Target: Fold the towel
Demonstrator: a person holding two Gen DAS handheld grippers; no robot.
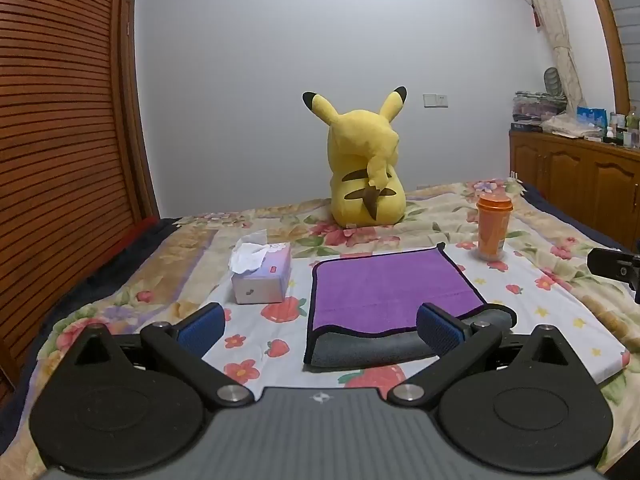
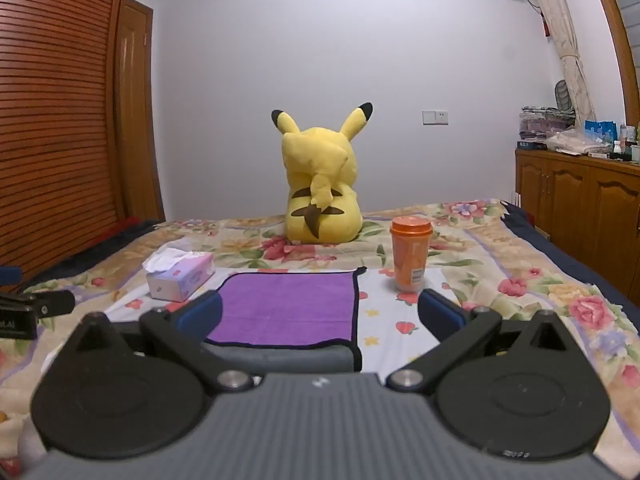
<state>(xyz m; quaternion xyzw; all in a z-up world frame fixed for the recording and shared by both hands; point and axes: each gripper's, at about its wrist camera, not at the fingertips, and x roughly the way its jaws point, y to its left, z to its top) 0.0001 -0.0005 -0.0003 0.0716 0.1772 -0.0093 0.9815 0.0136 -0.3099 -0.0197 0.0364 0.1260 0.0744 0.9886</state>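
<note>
A purple towel (image 1: 384, 290) with a black hem and grey underside lies flat on the floral bedsheet, its near edge turned up to show grey. My left gripper (image 1: 320, 330) is open and empty, just short of the towel's near left corner. The towel also shows in the right wrist view (image 2: 286, 306). My right gripper (image 2: 320, 314) is open and empty, over the towel's near right corner. The right gripper's tip shows at the right edge of the left wrist view (image 1: 614, 268).
A tissue box (image 1: 262, 274) stands left of the towel. An orange lidded cup (image 1: 494, 226) stands at its far right corner. A yellow plush toy (image 1: 366, 168) sits behind on the bed. A wooden cabinet (image 1: 580, 178) is at right, a slatted wardrobe (image 1: 60, 140) at left.
</note>
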